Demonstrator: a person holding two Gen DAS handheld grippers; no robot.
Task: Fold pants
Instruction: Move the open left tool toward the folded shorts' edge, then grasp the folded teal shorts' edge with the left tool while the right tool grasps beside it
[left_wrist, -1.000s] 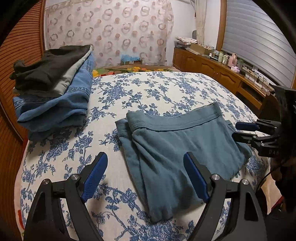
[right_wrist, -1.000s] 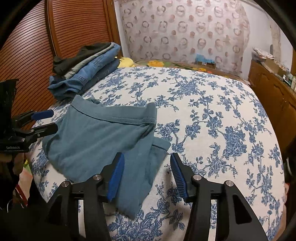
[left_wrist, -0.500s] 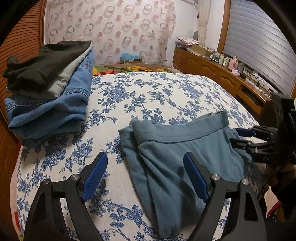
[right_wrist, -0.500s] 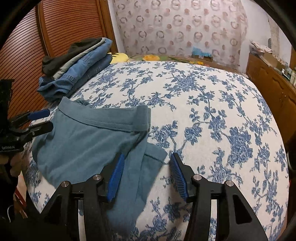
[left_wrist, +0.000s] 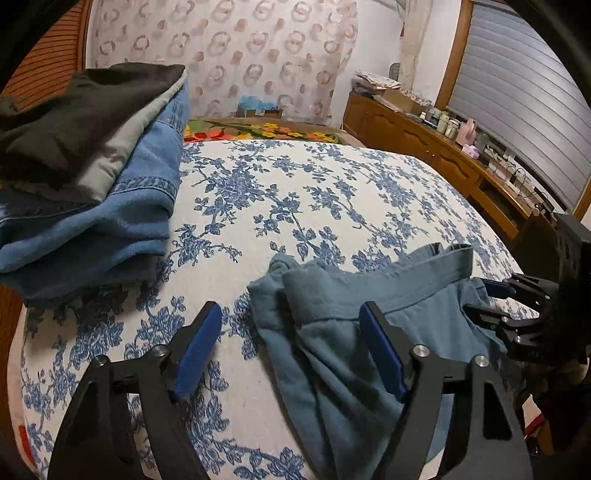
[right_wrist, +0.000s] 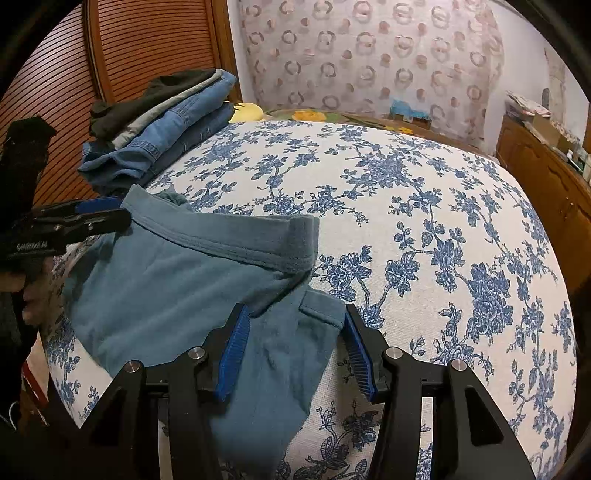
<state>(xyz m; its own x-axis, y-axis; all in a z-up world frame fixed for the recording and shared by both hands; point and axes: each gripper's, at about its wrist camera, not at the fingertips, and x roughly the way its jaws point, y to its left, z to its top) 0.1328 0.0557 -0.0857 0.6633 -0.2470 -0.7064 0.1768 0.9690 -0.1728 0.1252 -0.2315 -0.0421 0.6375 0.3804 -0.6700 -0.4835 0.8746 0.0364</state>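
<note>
A bedroom with a slatted wooden door on the left, a curtain printed with rings behind, and a wooden sideboard (left_wrist: 436, 147) along the right wall holds a bed (left_wrist: 314, 199) covered in a white spread with blue flowers. At the far left of the bed sits a stack of folded clothes (left_wrist: 92, 177): blue jeans below, a grey and a black garment on top.

Right of the stack, near the front edge of the bed, lie the teal pants (right_wrist: 192, 295), partly folded, their waistband running across the far side and one leg hanging toward the near edge.

The left hand-held gripper (left_wrist: 291, 350) hovers over the left end of the pants. Its jaws have just been closing a little but stand wide apart; the pants' edge lies between them, and the pads do not press on it.

The right hand-held gripper (right_wrist: 295, 350) stands about half open over the pants' right corner. The cloth lies between its blue pads (right_wrist: 232, 354), neither of which clamps it.
</note>
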